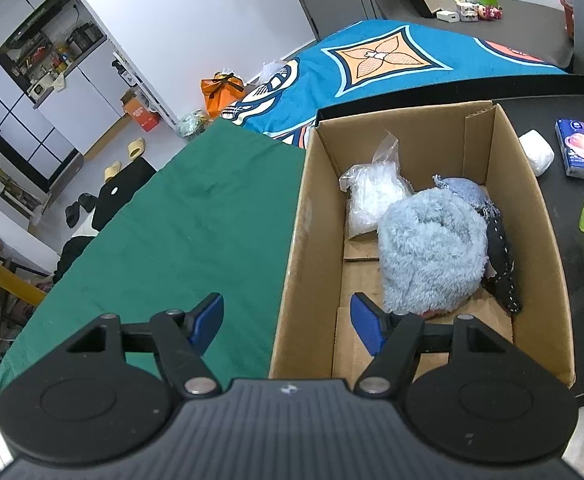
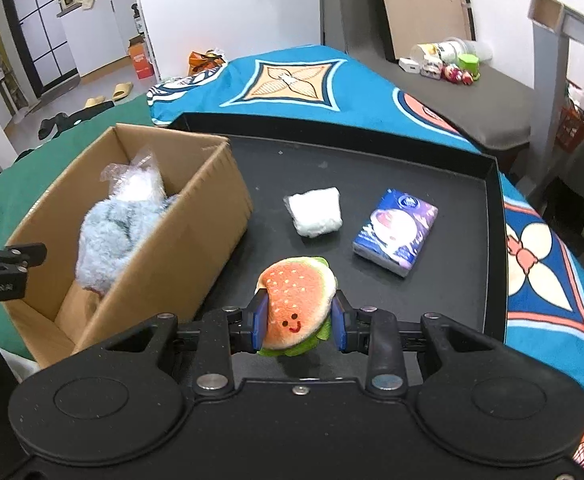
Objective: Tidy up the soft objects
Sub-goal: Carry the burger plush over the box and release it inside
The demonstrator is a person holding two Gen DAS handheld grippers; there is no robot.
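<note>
In the left wrist view the left gripper (image 1: 287, 322) hovers with its jaws apart and empty, straddling the near left wall of the cardboard box (image 1: 292, 240); ahead of them, inside, already lie a fluffy blue cloth (image 1: 432, 248), a clear plastic bag (image 1: 372, 196) and a dark dotted fabric (image 1: 502, 264) that the other view hides. In the right wrist view the right gripper (image 2: 298, 320) has its jaws clamped on the plush burger (image 2: 298, 308) above the black tray (image 2: 496, 208), the box to their left. Beyond them a white bundle (image 2: 314, 212) and a tissue pack (image 2: 396, 232) lie unpacked, so I judge the job roughly half done.
</note>
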